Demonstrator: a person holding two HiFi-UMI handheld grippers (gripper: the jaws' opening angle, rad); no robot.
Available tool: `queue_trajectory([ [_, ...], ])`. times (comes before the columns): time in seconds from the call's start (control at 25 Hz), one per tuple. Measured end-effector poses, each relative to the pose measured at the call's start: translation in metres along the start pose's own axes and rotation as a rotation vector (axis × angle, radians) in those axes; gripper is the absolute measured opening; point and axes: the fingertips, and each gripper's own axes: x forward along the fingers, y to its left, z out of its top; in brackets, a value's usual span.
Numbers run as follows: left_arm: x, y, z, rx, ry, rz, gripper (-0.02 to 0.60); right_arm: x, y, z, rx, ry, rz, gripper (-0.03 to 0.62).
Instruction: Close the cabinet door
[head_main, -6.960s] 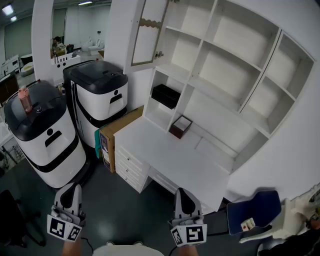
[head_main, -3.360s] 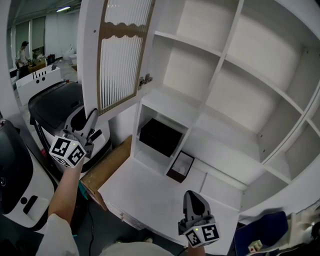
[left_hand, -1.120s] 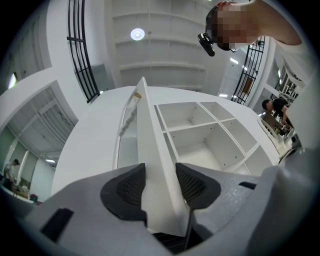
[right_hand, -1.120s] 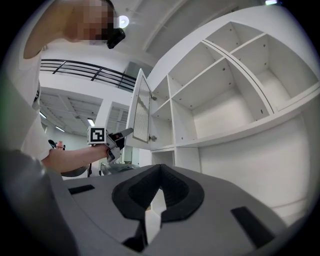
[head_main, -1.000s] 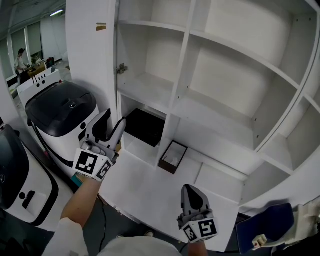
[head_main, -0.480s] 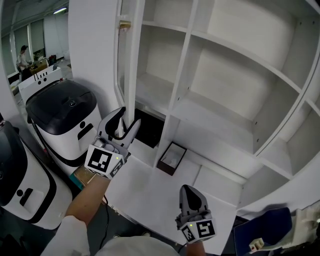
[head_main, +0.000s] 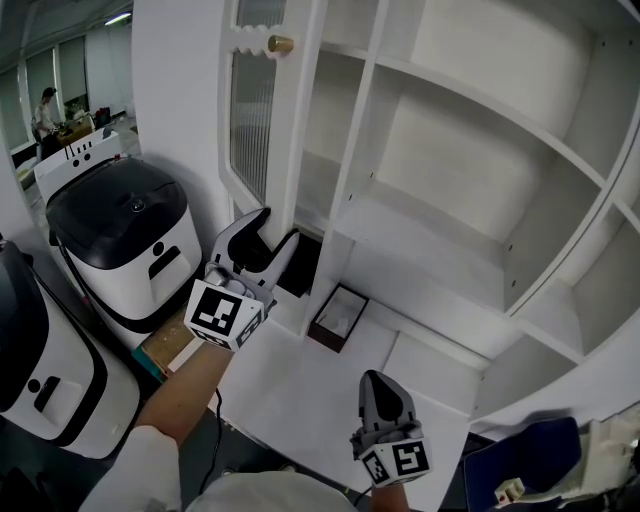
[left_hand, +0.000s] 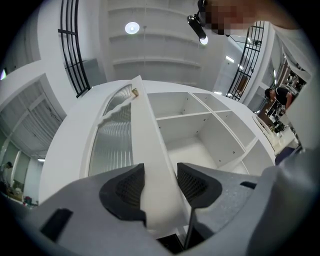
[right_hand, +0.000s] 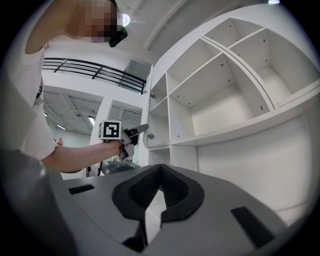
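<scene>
The white cabinet door (head_main: 255, 120) with ribbed glass and a brass knob (head_main: 281, 44) stands part way open at the left of the shelf unit (head_main: 450, 130). My left gripper (head_main: 268, 235) is at the door's lower free edge, one finger on each side. In the left gripper view the door's white edge (left_hand: 150, 150) fills the gap between the pads of the left gripper (left_hand: 160, 185), and the knob (left_hand: 134, 92) shows higher up. My right gripper (head_main: 385, 395) hangs low over the desk, jaws together and holding nothing (right_hand: 159, 175).
A black box (head_main: 305, 265) sits in the lowest left compartment and a small brown box (head_main: 337, 316) on the white desk (head_main: 300, 400). Black-topped white machines (head_main: 120, 220) and a cardboard panel (head_main: 165, 345) stand to the left. A blue chair (head_main: 510, 465) is at bottom right.
The door has swung further towards the shelf unit, so its glass front and knob now face me. My left gripper has moved right with its edge. The right gripper has stayed put.
</scene>
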Motion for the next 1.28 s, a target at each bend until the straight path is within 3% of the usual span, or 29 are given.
queue_trajectory([
  [0.24, 0.015, -0.006, -0.006, 0.01, 0.015, 0.001, 0.195, 0.003, -0.012, 0.0, 0.0, -0.004, -0.007, -0.002],
  [0.92, 0.059, -0.019, -0.024, 0.041, 0.135, -0.098, 0.181, 0.024, -0.018, -0.001, 0.014, -0.014, 0.013, -0.002],
  [1.28, 0.071, -0.015, -0.03, 0.035, 0.147, -0.111, 0.169, 0.026, -0.016, -0.001, 0.009, -0.018, -0.008, -0.002],
])
